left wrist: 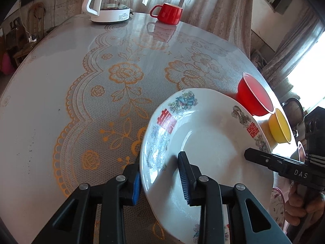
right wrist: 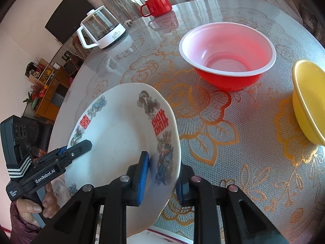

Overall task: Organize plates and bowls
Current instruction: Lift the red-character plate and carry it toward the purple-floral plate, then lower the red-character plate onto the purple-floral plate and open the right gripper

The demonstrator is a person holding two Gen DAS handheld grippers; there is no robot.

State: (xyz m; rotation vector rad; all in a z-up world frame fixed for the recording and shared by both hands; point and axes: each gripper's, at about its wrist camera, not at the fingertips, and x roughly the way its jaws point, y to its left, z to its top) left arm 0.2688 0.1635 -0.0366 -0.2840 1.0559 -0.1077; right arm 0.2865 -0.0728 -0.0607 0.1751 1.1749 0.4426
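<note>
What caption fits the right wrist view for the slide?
Both grippers, right gripper and left gripper, clamp a white plate near red bowl and yellow bowl.

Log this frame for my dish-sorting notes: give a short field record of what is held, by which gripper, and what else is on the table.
held item: white plate with red characters, tilted above the table
left gripper: shut on the plate's left rim
right gripper: shut on the plate's right rim
bowls: red bowl and yellow bowl, both upright on the table, apart
far edge: red mug, glass kettle
surface: table with lace-pattern cover
</note>
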